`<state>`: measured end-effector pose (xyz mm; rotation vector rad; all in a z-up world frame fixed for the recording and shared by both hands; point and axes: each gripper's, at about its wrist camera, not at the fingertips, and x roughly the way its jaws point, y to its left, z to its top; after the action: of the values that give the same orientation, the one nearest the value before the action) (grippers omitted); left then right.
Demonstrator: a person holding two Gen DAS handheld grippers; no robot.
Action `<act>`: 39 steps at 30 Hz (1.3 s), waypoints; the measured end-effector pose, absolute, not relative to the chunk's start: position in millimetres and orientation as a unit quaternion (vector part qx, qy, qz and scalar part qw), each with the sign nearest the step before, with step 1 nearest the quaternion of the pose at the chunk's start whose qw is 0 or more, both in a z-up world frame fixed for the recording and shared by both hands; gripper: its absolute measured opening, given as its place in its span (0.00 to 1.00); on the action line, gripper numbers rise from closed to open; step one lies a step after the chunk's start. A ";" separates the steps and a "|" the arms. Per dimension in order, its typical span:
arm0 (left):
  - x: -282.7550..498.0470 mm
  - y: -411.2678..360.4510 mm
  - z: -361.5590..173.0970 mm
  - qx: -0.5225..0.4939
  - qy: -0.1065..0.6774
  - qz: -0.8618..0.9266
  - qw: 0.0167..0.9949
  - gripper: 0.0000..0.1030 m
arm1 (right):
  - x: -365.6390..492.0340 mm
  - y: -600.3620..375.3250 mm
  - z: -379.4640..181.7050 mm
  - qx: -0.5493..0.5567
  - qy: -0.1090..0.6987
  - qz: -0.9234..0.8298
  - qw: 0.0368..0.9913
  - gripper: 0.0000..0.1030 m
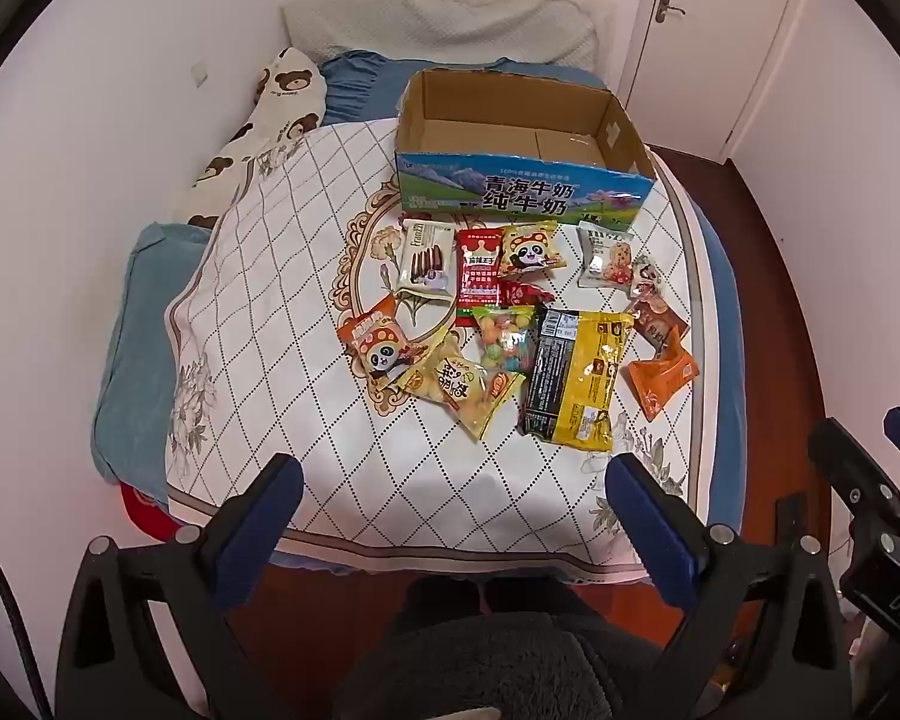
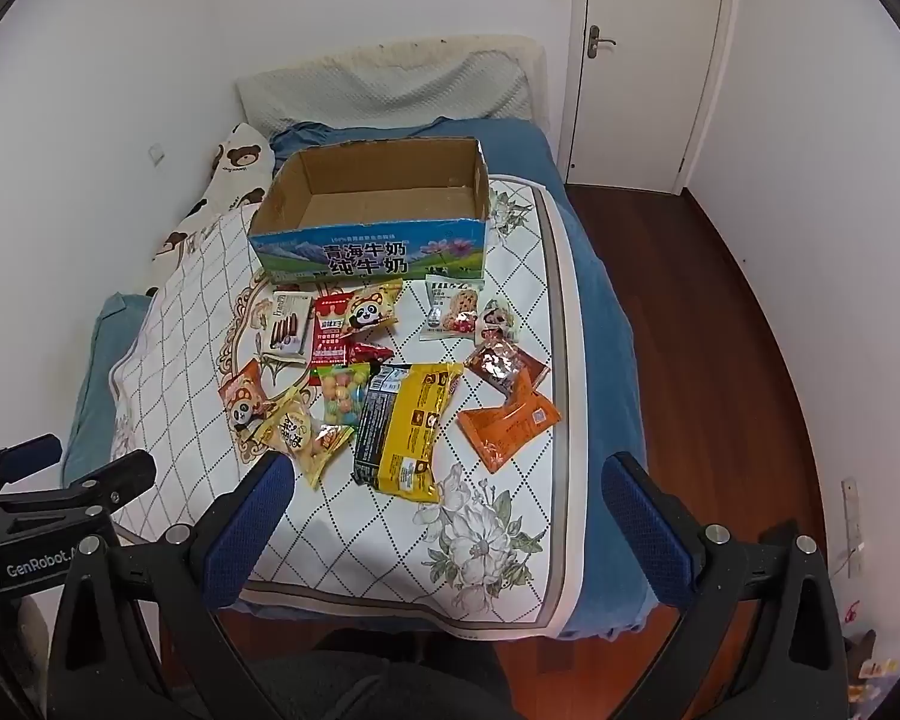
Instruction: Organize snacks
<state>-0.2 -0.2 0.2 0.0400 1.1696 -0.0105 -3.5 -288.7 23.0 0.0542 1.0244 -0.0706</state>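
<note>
An open cardboard milk box point(image 1: 510, 192) point(image 2: 366, 252) stands empty at the far side of a quilted bed cover point(image 1: 330, 468). Several snack packets lie scattered in front of it: a big yellow-and-black bag point(image 1: 576, 378) point(image 2: 402, 426), an orange packet point(image 1: 660, 381) point(image 2: 510, 426), a colourful candy bag point(image 1: 504, 339) point(image 2: 345, 393), a red packet point(image 1: 477, 270), a white biscuit pack point(image 1: 429, 258) and panda packets point(image 1: 378, 348). My left gripper point(image 1: 453, 474) is open and empty, held above the near bed edge. My right gripper point(image 2: 447, 474) is open and empty, just short of the snacks.
A bear-print pillow point(image 1: 258, 132) and blue bedding point(image 1: 132, 348) lie on the left against the wall. A white door point(image 2: 648, 60) is at the back right. Wooden floor point(image 2: 720, 330) runs along the bed's right side. The right gripper's body shows in the left wrist view point(image 1: 870, 516).
</note>
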 end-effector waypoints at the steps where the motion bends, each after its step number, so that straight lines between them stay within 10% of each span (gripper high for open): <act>1: -0.2 -0.3 0.2 0.019 0.553 -0.005 0.833 1.00 | -3.0 -289.1 22.7 0.028 0.495 -0.033 0.868 1.00; 39: -13.3 10.4 14.9 0.021 0.540 -0.007 0.841 1.00 | -16.5 -276.5 29.7 0.035 0.491 -0.027 0.870 1.00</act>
<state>-13.3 10.4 14.9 0.0440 1.1421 -0.0155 -16.5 -276.5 29.7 0.0737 1.0265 -0.0559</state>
